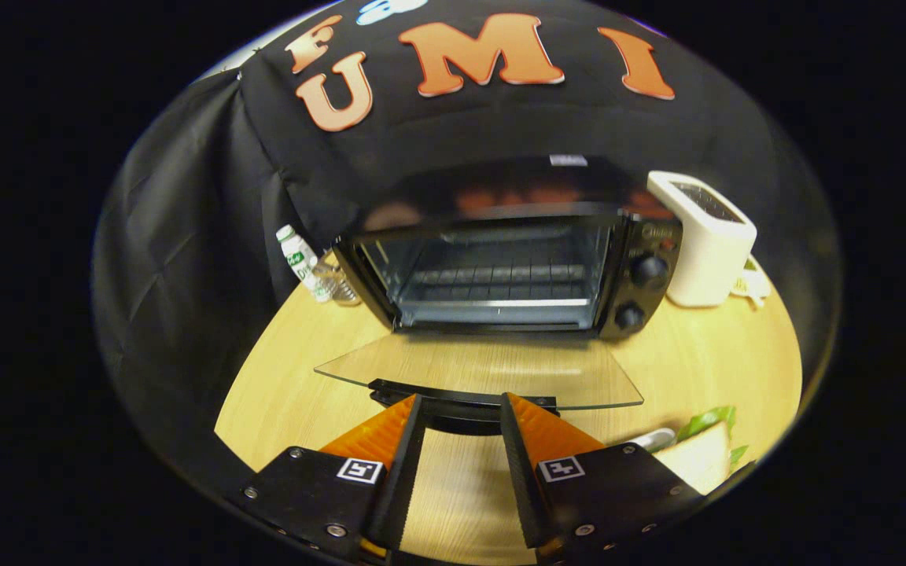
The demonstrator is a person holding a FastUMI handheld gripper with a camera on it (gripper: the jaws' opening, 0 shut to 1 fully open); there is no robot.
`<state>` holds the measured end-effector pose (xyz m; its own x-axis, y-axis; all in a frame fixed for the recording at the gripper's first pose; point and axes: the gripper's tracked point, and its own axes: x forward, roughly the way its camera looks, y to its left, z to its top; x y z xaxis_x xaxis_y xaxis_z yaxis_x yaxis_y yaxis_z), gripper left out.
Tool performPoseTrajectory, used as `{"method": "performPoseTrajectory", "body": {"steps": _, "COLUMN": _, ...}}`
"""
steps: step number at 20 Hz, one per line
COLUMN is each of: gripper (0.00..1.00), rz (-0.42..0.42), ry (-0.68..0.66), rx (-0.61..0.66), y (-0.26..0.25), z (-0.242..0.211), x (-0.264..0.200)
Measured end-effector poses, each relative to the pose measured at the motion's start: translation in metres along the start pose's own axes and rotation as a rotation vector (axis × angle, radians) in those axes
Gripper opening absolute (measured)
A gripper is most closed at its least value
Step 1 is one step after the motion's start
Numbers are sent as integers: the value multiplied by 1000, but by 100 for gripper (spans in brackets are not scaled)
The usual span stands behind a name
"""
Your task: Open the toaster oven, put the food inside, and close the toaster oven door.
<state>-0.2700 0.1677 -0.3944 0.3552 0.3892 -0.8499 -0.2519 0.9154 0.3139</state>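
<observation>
Oven [500, 259] sits on the desk [288, 385], door [476, 373] folded fully down and flat, glass pane toward the gripper [462, 428]. Cavity is open; wire rack [500, 275] visible inside, nothing on it. Two knobs [646, 270] on the oven's right panel.

Gripper is open, fingers apart, nothing between them but bare desk. Tips sit at the door's black handle [453, 395], just at or under its front edge; contact can't be told.

Food: a sandwich [701, 456] lies on the desk right of the right finger, bread with green leaf sticking out, partly hidden by the gripper body. Something white lies beside it, too little shows to name it.

Handling, judged: the sandwich is likely light and soft, layers loose, so it squashes and sheds filling under a hard squeeze. Best hold is across the bread faces, near the middle, with gentle closing so the layers stay stacked; a corner grab would probably let it droop or split. Keep it level going in, then set it on the rack, which has gaps, so lay it flat.

Door is stiff glass on a bottom hinge, likely smooth and slippery; lifting by the handle is better than by the pane.

White toaster [705, 236] stands right of the oven, a bottle [300, 263] to its left; both off the path.
</observation>
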Motion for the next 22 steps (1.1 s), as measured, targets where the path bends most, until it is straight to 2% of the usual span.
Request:
{"method": "performPoseTrajectory", "body": {"steps": 3, "gripper": 57, "rz": 0, "ry": 92, "rx": 69, "y": -2, "z": -32, "x": 15}}
{"method": "performPoseTrajectory", "body": {"steps": 6, "gripper": 57, "rz": -5, "ry": 151, "rx": 32, "y": -2, "z": -54, "x": 28}}
{"method": "performPoseTrajectory", "body": {"steps": 10, "gripper": 74, "rz": -1, "ry": 208, "rx": 4, "y": 1, "z": -68, "x": 40}}
{"method": "performPoseTrajectory", "body": {"steps": 12, "gripper": 77, "rz": 26, "ry": 223, "rx": 9, "y": 6, "z": -69, "x": 44}}
{"method": "performPoseTrajectory", "body": {"steps": 17, "gripper": 80, "rz": 79, "ry": 198, "rx": 42, "y": 6, "z": -54, "x": 17}}
{"method": "performPoseTrajectory", "body": {"steps": 22, "gripper": 91, "rz": 77, "ry": 112, "rx": 57, "y": -35, "z": -22, "x": -34}}
